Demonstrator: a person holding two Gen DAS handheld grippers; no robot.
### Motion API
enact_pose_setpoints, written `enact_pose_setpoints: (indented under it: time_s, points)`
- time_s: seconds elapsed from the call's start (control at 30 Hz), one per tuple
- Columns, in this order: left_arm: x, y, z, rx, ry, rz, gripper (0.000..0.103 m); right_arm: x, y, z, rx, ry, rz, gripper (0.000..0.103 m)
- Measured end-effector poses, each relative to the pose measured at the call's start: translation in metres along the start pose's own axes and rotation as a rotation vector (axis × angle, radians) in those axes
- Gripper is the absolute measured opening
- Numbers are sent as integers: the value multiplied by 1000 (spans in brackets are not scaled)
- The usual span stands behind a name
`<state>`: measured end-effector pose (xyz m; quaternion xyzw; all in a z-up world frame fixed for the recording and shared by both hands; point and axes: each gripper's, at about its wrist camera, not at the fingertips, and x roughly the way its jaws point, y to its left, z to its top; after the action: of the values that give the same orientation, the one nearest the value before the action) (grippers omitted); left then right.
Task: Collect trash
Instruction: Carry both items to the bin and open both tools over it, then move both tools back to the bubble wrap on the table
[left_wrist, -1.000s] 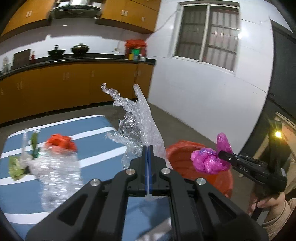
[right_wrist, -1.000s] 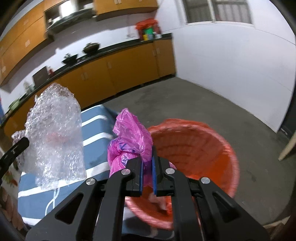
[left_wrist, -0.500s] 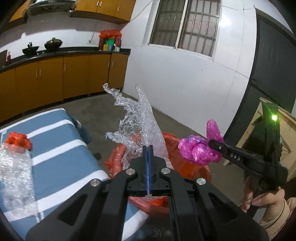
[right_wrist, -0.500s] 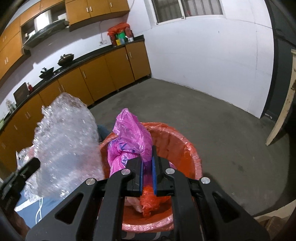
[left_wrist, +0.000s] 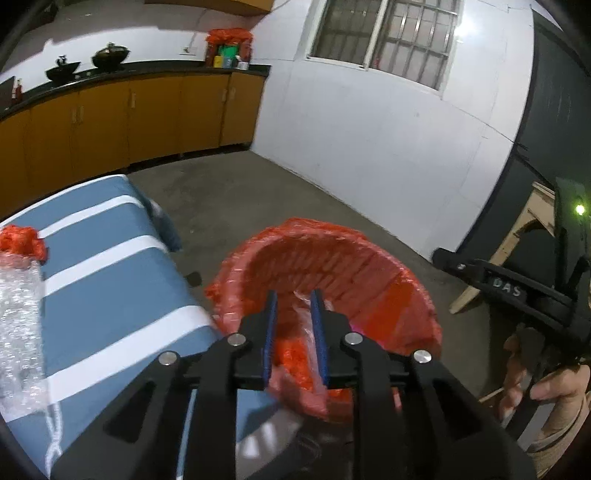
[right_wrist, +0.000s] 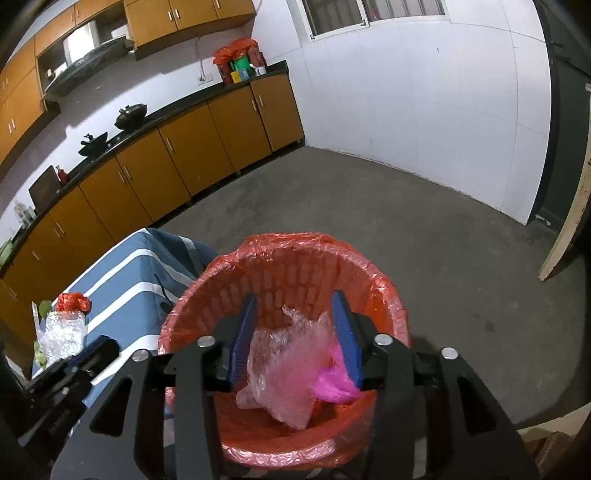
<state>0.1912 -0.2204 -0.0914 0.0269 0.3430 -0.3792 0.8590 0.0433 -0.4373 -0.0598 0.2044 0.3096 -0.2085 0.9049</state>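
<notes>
1. The pale capital letters "DAS" stand on the side of the black plastic two-finger right gripper (left_wrist: 448, 261), on its long arm at the right edge of the left wrist view.
2. A short line of small pale print sits on the side of the black plastic left gripper (right_wrist: 98, 349), at the lower left of the right wrist view; it is too small and blurred to read.
3. The colourful boxes and packets (right_wrist: 242, 68) on the black kitchen counter carry labels, but none can be read.
</notes>
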Motion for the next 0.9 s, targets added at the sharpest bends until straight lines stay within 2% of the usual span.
enact_pose_setpoints:
  time_s: [0.1,0.23,0.4,0.63,0.77,0.9]
  points:
    - [-15,13,-4,5,-34,77,36,-2,8,0,-30,-19,-22,56]
    - [-37,33,-12,23,-64,190,44,-5,23,-1,-83,-35,-16,57]
    - [-78,72,-28,1,-111,371,54,-7,62,-5,-173,-42,43,58]
    - [-145,151,-58,-120,-139,623,62,0,140,-23,-296,-8,180,60]
    - [-182,194,-72,-210,-161,727,63,6,198,-39,-360,31,292,60]
    - [-216,224,-85,-287,-198,789,65,15,254,-57,-425,73,367,60]
